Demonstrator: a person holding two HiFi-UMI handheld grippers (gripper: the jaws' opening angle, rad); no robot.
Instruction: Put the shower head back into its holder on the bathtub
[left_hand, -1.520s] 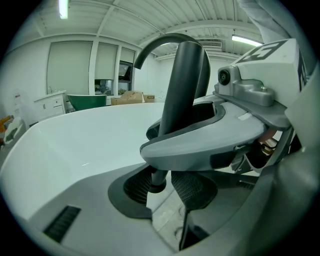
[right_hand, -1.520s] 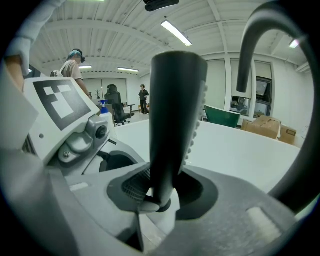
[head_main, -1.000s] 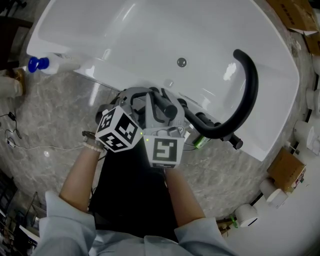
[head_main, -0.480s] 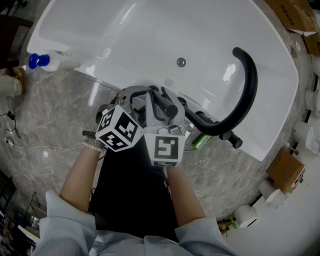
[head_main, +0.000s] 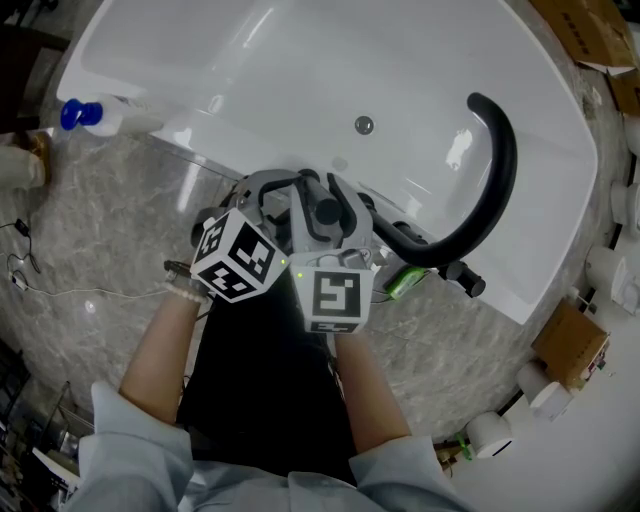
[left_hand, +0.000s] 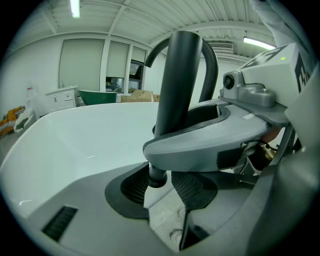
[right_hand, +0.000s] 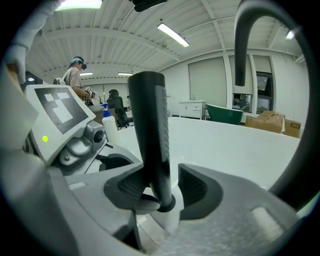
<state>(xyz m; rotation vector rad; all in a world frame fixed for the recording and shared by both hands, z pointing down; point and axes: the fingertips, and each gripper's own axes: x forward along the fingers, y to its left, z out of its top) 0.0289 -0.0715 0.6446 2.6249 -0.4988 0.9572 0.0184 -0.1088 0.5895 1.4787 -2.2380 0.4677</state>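
The right gripper (right_hand: 162, 191) has just been opening its jaws, and now they are spread wide. The long black stick-shaped shower head (right_hand: 150, 125) stands straight up between them. It seems to touch the left pad, with a gap to the right pad. Its bottom end sits low between the pads; the holder is hidden. The left gripper (left_hand: 165, 187) is just beside the right one, its jaws spread around the same shower head. Past both grippers lies the big white bathtub (head_main: 300, 70). A thick black bent pipe (head_main: 503, 170) rises to the right of the right gripper
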